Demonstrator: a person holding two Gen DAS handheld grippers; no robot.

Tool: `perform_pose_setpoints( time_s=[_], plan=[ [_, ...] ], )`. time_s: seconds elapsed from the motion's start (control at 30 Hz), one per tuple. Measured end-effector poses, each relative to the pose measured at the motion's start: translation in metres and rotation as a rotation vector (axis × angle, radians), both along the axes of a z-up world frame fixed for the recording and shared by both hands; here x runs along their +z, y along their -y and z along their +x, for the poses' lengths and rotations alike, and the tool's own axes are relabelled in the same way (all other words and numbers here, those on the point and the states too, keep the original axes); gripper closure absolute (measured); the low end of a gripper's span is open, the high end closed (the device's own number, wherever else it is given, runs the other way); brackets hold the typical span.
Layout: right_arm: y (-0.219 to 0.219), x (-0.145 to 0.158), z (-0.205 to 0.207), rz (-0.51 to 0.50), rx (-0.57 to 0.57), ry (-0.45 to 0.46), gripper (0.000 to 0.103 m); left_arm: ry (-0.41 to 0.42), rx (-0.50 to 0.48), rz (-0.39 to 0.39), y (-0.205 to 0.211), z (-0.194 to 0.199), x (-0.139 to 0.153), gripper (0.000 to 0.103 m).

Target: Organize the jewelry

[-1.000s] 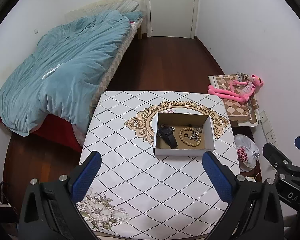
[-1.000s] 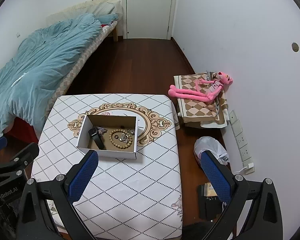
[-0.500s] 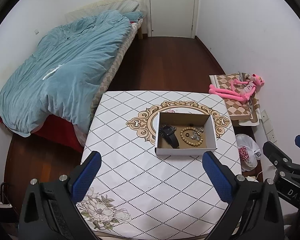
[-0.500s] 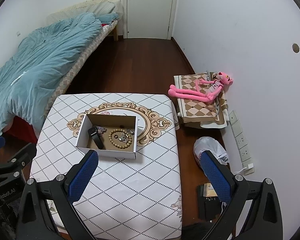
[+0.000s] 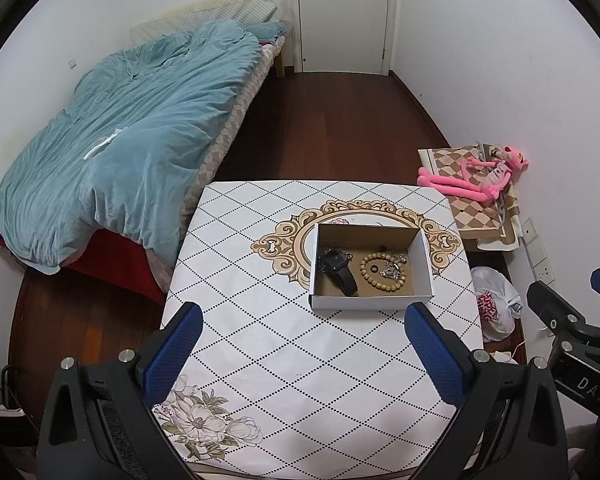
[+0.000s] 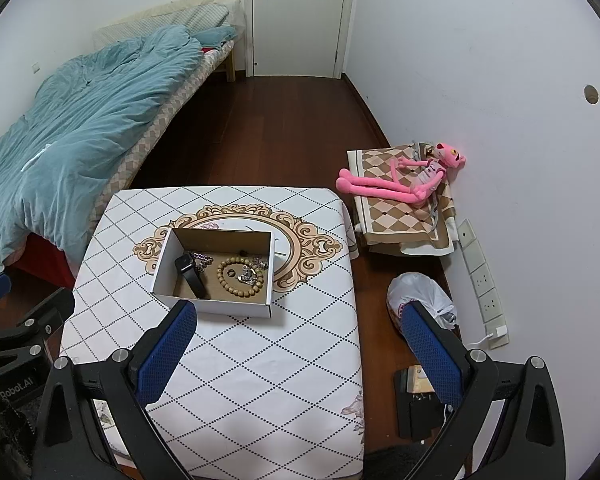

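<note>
A small open cardboard box (image 5: 371,300) sits on the ornate medallion of the diamond-patterned table (image 5: 284,360), and the jewelry lies inside it: a black smartwatch (image 5: 339,270) on the left, a wooden bead bracelet (image 5: 381,272) to its right with a small dark ring (image 6: 231,272) inside its loop, and a tangle of silver chain (image 6: 250,273) lying across the beads. The left gripper (image 5: 306,354) hovers above the near part of the table, its blue-padded fingers spread wide and empty, with the box just beyond them. The right gripper (image 6: 300,354) is likewise spread and holds nothing; its left finger overlaps the box's near corner in view, while its right finger hangs over the floor beside the table. Nothing lies between either gripper and the box. To the right, a pink plush toy (image 6: 404,182) rests on a folded checkered cloth (image 6: 396,216) against the wall, with a white plastic bag (image 6: 416,296) near the table's edge. A bed with a teal duvet (image 5: 120,152) fills the left side.
</note>
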State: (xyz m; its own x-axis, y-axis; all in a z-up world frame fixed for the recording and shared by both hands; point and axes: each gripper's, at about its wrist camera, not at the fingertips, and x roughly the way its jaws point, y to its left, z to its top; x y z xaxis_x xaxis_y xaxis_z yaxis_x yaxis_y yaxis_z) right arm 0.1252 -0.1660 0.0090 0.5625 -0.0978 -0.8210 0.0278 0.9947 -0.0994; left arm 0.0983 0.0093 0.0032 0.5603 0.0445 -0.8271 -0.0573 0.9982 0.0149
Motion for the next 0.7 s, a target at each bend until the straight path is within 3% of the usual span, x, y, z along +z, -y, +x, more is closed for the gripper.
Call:
perform_pose_setpoints(
  time_s=[0.7],
  plan=[
    [-0.0023,0.0058,0.0001,-0.001,0.006,0.006,0.000,0.017,-0.010,-0.013,-0.0048,-0.0002,0.0057,0.000]
  ],
)
